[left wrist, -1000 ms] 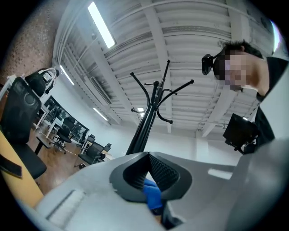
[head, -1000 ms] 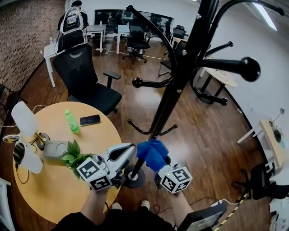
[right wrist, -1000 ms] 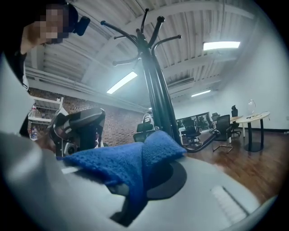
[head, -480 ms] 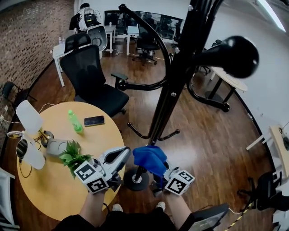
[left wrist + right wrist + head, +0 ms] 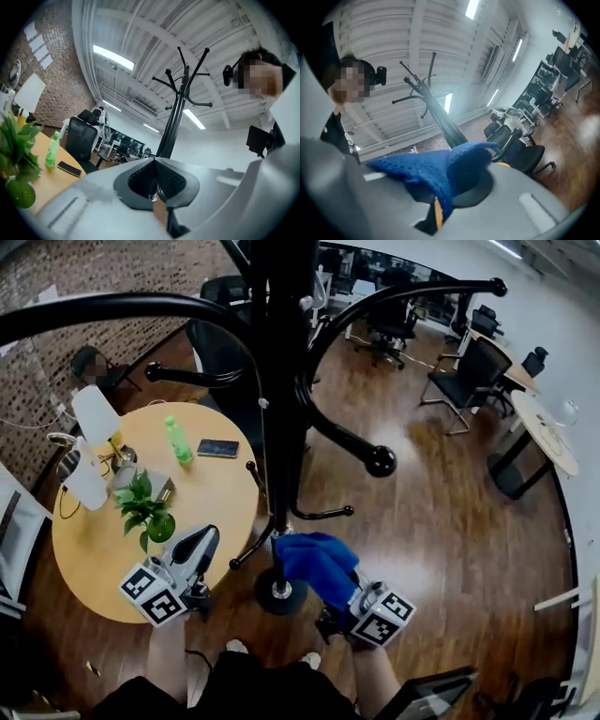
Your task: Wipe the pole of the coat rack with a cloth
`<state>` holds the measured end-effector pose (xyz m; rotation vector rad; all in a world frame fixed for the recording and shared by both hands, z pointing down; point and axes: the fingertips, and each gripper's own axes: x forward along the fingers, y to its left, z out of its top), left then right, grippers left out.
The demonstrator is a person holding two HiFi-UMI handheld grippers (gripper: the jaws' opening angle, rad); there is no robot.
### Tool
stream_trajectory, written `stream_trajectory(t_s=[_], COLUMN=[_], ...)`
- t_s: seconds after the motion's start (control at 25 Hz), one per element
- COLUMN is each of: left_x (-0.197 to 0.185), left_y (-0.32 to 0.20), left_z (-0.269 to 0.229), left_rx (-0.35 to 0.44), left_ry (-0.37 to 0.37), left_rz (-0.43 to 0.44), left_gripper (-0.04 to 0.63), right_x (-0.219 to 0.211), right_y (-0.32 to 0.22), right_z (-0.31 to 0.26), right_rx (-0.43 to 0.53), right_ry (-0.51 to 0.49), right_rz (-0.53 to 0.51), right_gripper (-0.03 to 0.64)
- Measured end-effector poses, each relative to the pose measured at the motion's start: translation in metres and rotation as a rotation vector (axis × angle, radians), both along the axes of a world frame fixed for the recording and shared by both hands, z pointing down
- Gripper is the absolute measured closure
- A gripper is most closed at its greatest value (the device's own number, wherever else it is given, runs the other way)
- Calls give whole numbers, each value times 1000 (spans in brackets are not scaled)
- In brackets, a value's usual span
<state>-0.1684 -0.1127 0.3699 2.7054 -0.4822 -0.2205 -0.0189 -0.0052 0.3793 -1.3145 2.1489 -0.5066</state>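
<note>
The black coat rack pole [image 5: 277, 381] rises from its round base [image 5: 280, 592] on the wood floor, with curved hooks spreading near my head. My right gripper [image 5: 336, 592] is shut on a blue cloth [image 5: 316, 561], which hangs right of the pole's lower end, just above the base. In the right gripper view the blue cloth [image 5: 436, 175] drapes over the jaws with the pole [image 5: 440, 119] behind it. My left gripper [image 5: 199, 547] sits left of the pole, shut and empty. The left gripper view looks up the pole [image 5: 171, 125].
A round wooden table [image 5: 103, 540] stands left of the rack with a potted plant [image 5: 145, 510], green bottle [image 5: 178, 441], phone [image 5: 217, 448] and white lamps [image 5: 97, 418]. Office chairs [image 5: 469, 371] and desks stand farther back. A hook knob [image 5: 380, 461] juts right.
My head has moved closer to the rack, so the pole and hooks now fill the upper view. Both grippers stay low near the base, the cloth still beside the pole.
</note>
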Motion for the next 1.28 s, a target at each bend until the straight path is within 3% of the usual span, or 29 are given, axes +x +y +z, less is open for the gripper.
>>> stream_trajectory(t_s=[0.16, 0.28, 0.56, 0.72, 0.88, 1.0, 1.28], left_x=[-25, -31, -45, -60, -64, -46, 5], left_y=[-5, -2, 7, 23, 33, 37, 58], left_z=[8, 11, 50, 49, 48, 57, 99], left_rx=[-12, -18, -111, -111, -95, -90, -90], left_ry=[-13, -6, 28, 31, 28, 15, -51], left_rz=[-84, -90, -19, -28, -55, -70, -128], left_gripper=[595, 595, 595, 595, 595, 595, 595], right_x=[20, 16, -22, -38, -40, -32, -22], right_y=[11, 13, 19, 24, 7, -6, -42], right_z=[32, 56, 93, 95, 93, 106, 135], right_rx=[-95, -181, -334, -342, -320, -332, -272], right_ry=[138, 220, 203, 189, 280, 359, 356], right_rz=[49, 36, 16, -4, 4, -15, -149], right_gripper=[597, 597, 595, 595, 595, 595, 595])
